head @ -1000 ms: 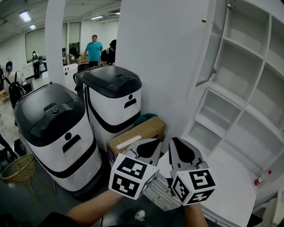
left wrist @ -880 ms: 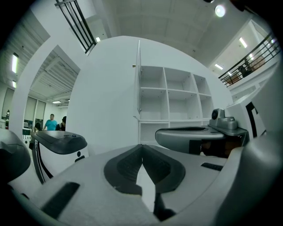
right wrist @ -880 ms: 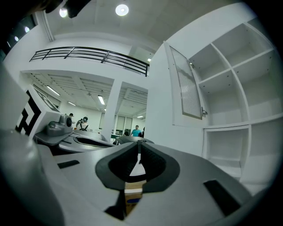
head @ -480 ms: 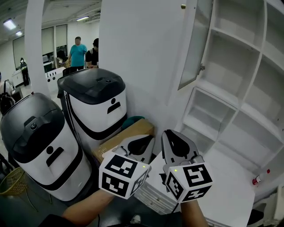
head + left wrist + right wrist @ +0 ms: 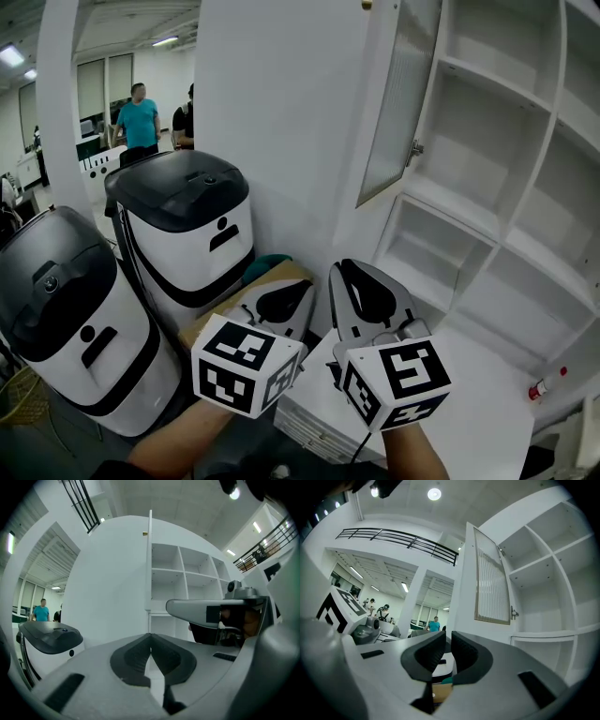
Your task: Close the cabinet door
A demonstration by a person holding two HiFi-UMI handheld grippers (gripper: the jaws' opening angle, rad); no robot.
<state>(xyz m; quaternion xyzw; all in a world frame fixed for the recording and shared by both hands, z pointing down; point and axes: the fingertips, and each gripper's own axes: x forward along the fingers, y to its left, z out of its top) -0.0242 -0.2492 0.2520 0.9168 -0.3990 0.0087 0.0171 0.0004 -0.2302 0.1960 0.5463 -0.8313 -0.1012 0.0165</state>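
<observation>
Left gripper [image 5: 289, 298] and right gripper [image 5: 361, 286], jaws together, have neared the cabinet door [image 5: 394, 112], bins [image 5: 187, 225] seemingly just beside.

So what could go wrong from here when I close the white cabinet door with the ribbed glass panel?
The white cabinet door stands wide open, and both the left gripper and the right gripper are shut, apart from it. A push on its ribbed glass panel instead of the frame might crack the glass. The small metal latch on the door's edge could also snag a jaw.
</observation>
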